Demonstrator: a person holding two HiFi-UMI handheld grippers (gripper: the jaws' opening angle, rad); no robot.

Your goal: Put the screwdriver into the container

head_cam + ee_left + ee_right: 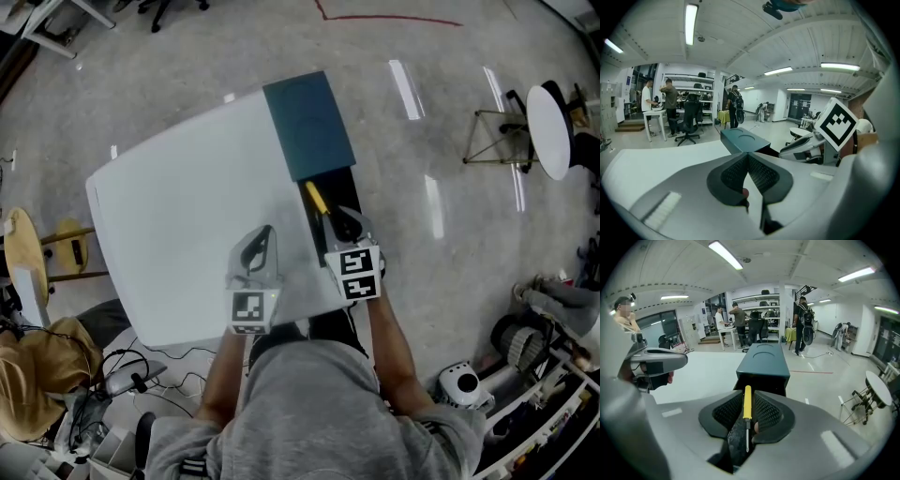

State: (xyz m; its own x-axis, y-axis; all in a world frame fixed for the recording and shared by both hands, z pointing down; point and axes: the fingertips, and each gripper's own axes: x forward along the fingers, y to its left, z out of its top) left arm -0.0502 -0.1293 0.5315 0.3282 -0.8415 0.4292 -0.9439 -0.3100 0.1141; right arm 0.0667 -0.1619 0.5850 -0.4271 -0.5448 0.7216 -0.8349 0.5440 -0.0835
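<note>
A yellow-handled screwdriver [747, 405] sits clamped between the pads of my right gripper [746, 409], handle pointing forward, metal shaft toward the camera. In the head view the screwdriver [317, 199] juts from the right gripper [342, 225] over the dark opening of the container [328, 187]. The container is a dark teal box [763, 363] with its lid [307, 124] slid back, at the table's right edge. My left gripper [747, 161] is shut with nothing in it, resting over the white table [187, 206] to the left of the right one.
The white table [656, 154] stretches left of the container. Beyond it lies grey floor with a round white stool [551, 129] at the right and cluttered gear [506, 366] at the lower right. People stand at desks [661, 105] far behind.
</note>
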